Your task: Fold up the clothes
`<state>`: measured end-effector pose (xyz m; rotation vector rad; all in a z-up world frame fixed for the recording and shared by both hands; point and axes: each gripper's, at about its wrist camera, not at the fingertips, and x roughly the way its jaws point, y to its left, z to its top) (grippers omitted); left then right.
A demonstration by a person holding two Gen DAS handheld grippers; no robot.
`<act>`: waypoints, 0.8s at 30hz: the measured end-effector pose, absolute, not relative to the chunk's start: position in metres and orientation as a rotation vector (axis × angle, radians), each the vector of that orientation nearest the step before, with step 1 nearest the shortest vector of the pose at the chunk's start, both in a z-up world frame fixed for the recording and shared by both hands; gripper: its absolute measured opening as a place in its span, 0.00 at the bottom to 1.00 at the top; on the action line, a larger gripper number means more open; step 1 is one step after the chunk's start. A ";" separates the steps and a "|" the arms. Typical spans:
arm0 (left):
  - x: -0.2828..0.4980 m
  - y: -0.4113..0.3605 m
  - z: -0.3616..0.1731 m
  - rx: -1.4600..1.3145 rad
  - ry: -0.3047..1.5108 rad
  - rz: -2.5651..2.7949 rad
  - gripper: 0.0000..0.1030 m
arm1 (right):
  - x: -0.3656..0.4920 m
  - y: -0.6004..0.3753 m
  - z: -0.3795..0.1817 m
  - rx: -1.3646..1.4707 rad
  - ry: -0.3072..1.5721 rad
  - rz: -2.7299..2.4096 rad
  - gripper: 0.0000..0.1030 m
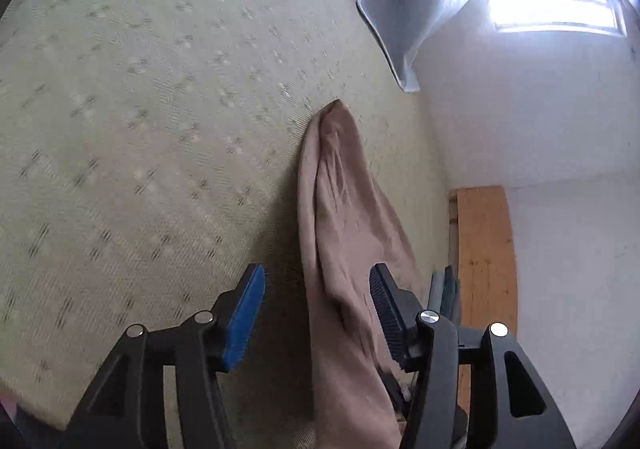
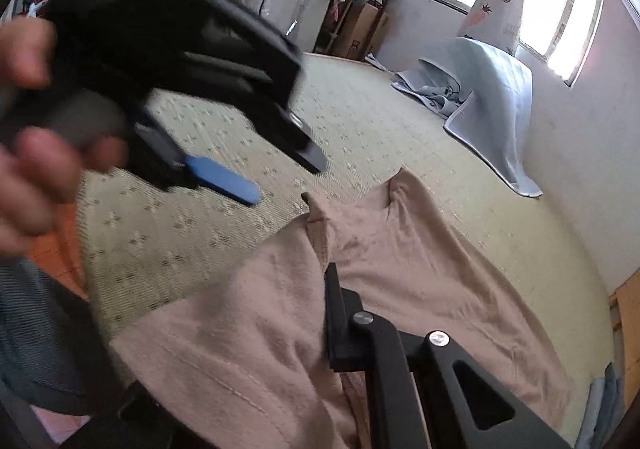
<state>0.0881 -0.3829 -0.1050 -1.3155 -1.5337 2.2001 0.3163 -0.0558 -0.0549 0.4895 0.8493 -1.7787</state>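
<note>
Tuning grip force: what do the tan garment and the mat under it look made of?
Tan garment: soft matte woven or knit cloth, maybe cotton; it drapes, creases and shows stitched seams. Mat: pale, flat, finely ribbed weave with small repeated flecks, likely woven straw or synthetic; fibre can't be told. Right gripper is shut on the garment.

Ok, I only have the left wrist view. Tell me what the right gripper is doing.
Observer: The right gripper is shut on the beige garment, pinching a fold.
Operator: Say how the cloth lies.
Observer: It spreads wide across the mat, a seam running near the camera.
Operator: Report my left gripper from there.
Observer: The left gripper hangs open above the mat, clear of the garment.
</note>
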 end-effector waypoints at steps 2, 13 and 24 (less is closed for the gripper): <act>0.068 -0.385 -0.109 -1.315 -1.500 2.181 0.57 | 0.318 -0.048 -0.049 0.491 0.831 -1.770 0.04; -0.014 -0.368 -0.142 -1.438 -1.382 2.118 0.57 | 0.321 -0.022 -0.017 0.502 0.711 -1.777 0.04; -0.089 -0.357 -0.154 -1.464 -1.339 2.145 0.11 | 0.314 -0.012 0.005 0.495 0.646 -1.796 0.04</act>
